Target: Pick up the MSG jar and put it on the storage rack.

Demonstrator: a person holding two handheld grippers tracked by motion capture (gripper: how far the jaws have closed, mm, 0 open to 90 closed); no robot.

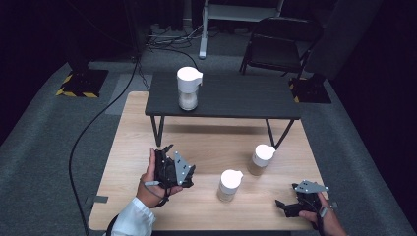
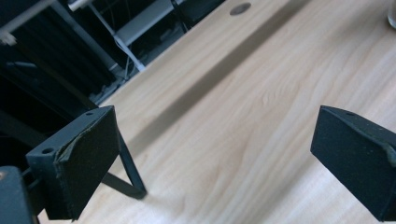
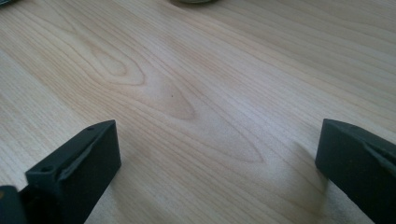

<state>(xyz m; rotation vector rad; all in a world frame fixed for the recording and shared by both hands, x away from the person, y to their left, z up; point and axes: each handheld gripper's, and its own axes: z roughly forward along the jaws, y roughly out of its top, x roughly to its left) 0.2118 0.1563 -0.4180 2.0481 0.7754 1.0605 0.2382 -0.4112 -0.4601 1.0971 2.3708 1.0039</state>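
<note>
Left tool: jaws spread wide, empty, tilted up, held left of the near jar.
Right tool: jaws apart, empty, low over the surface, right of that jar.
Second jar: just behind-right of the near jar.

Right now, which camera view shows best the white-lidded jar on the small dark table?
The high view: the white-lidded jar stands there whole and upright on the small dark table. The left gripper view shows one leg of that table and wood. The right gripper view shows wood between open jaws.
</note>
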